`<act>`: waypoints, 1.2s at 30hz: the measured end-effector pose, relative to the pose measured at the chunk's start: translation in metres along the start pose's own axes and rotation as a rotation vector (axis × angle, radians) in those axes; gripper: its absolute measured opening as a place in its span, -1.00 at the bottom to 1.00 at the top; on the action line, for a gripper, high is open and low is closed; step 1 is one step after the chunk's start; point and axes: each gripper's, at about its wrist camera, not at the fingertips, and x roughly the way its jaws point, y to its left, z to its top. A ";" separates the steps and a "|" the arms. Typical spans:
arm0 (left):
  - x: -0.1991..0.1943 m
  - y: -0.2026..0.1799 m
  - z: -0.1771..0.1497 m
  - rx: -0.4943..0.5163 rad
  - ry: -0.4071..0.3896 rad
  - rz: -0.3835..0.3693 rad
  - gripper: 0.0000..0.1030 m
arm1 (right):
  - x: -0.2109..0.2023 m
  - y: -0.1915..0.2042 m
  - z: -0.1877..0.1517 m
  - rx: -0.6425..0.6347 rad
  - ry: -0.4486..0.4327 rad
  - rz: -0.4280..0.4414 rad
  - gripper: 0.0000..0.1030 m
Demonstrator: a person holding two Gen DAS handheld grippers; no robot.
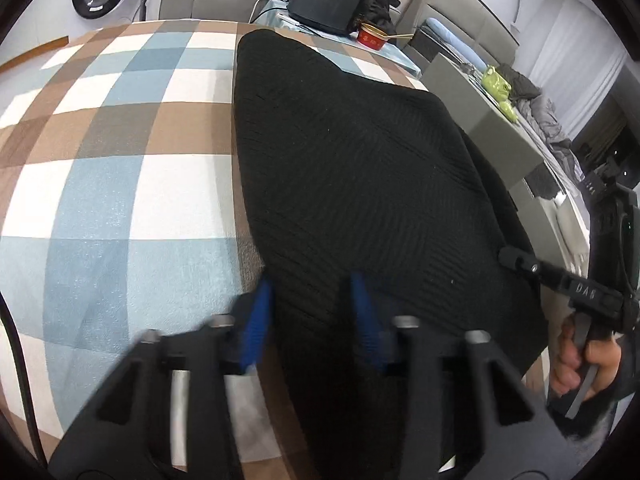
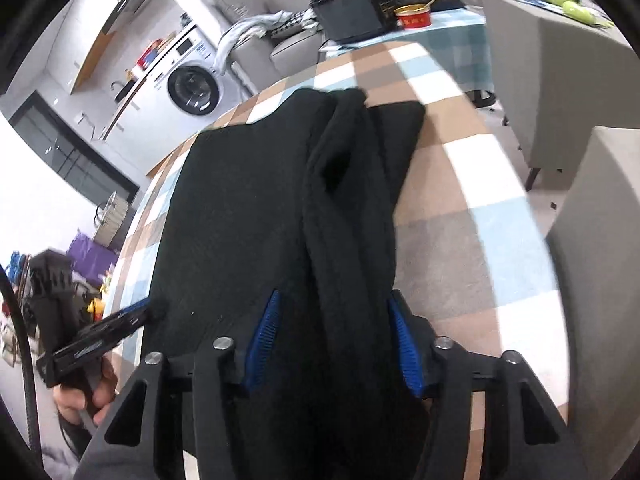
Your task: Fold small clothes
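A black knitted garment (image 1: 352,168) lies spread on the desk (image 1: 120,184), which is covered by a checked cloth of blue, brown and white squares. The knit has a fine ribbed texture with faint diagonal lines running across it. In the left wrist view it looks like one broad, flat dark panel, narrowing toward the far end of the desk, with its near edge reaching down between the fingers. In the right wrist view a long folded strip, perhaps a sleeve (image 2: 352,200), lies lengthwise on top of the flat body, forming a thicker ridge from the far end back toward the camera.

The left gripper (image 1: 312,316) sits at the near left corner of the garment. Its blue-padded fingers (image 1: 256,328) stand a modest gap apart with black fabric between them; whether the pads actually press on the cloth cannot be told.

The right gripper (image 2: 336,340) straddles the ridge at the garment's near right side. Its fingers (image 2: 404,344) are partly open, with fabric lying between them, and the pads do not clearly pinch it.

Each view shows the other gripper at its edge, held by a hand (image 1: 580,360).

At the far end of the desk stand a black box (image 1: 324,4) and a red tin (image 1: 372,34); a washing machine (image 2: 194,90) stands beyond.
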 end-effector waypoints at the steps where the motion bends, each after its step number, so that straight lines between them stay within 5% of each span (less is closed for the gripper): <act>1: 0.001 0.002 0.001 -0.005 -0.001 -0.002 -0.58 | 0.002 0.004 0.000 -0.016 0.001 -0.014 -0.22; 3: 0.001 0.005 0.002 -0.004 -0.001 -0.004 -0.62 | 0.004 0.010 0.000 -0.033 -0.005 -0.025 -0.34; 15: -0.036 0.084 0.013 -0.058 -0.078 0.139 -0.63 | 0.051 0.085 0.005 -0.055 -0.018 0.030 -0.36; 20: -0.042 0.101 0.019 -0.065 -0.093 0.157 -0.62 | 0.066 0.119 0.009 -0.139 -0.014 -0.013 -0.35; 33: -0.062 0.106 0.000 -0.059 -0.113 0.196 -0.55 | 0.041 0.062 0.006 0.031 -0.013 0.040 -0.34; 36: -0.069 0.105 -0.003 -0.047 -0.126 0.215 -0.51 | 0.029 0.064 0.006 -0.016 -0.045 0.022 -0.24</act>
